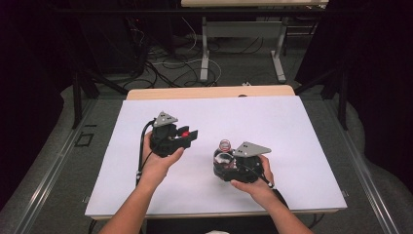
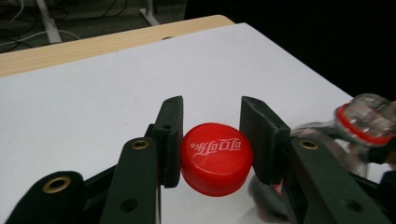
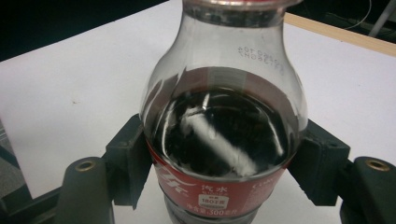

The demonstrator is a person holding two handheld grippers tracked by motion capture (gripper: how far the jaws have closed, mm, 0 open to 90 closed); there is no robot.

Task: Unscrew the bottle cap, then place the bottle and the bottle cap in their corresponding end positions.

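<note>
The left gripper (image 2: 211, 140) pinches a red cap (image 2: 216, 157) between its pads above the white table (image 1: 272, 126). The right gripper (image 3: 224, 163) clamps an uncapped cola bottle (image 3: 224, 121) standing on the table, well apart from the cap.

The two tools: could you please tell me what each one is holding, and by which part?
The left tool grips the red bottle cap across its ribbed sides. The right tool clamps the cola bottle around its labelled body.

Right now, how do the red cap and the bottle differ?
The red cap is small, opaque and pinched in the left gripper, off the bottle. The bottle is far larger, clear, part full of dark drink, open at the neck and clamped in the right gripper. Both carry red branding.
</note>
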